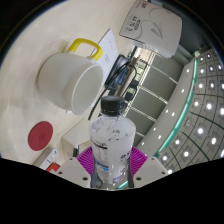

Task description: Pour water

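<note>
Red disc [40,134] on white table [25,100], white mug [70,82] with yellow handle lying tilted beyond fingers, clear bottle [110,146] with black cap upright, pinched between both purple pads [89,160] of gripper [110,165], white box [148,28] behind, perforated metal surface [200,120] to right

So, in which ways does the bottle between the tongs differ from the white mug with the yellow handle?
The bottle is clear plastic with a dark cap; the mug is opaque white with a yellow handle. The bottle is narrow and closed on top; the mug is wide with an open mouth. The tongs grip the bottle between their purple pads, while the mug stands free on the table beyond it. Both are containers for liquid.
</note>
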Action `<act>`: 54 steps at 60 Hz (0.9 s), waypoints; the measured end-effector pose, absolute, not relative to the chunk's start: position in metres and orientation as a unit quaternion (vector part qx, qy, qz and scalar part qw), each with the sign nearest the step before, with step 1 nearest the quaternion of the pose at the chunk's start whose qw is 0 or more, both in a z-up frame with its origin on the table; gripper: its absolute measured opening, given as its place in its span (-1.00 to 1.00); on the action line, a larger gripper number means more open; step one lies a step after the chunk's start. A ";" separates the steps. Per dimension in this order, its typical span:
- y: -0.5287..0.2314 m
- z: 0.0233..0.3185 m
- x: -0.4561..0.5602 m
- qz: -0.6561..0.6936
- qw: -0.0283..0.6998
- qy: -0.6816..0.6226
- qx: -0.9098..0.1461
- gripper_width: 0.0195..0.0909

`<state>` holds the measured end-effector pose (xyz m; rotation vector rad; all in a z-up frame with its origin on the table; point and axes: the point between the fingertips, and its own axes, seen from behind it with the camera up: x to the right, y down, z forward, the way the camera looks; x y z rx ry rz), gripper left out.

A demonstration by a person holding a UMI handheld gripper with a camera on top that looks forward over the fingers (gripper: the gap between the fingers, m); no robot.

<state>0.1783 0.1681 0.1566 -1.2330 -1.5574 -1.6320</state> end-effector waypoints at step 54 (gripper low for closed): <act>0.145 0.108 0.192 0.025 0.537 -0.089 -0.839 -0.35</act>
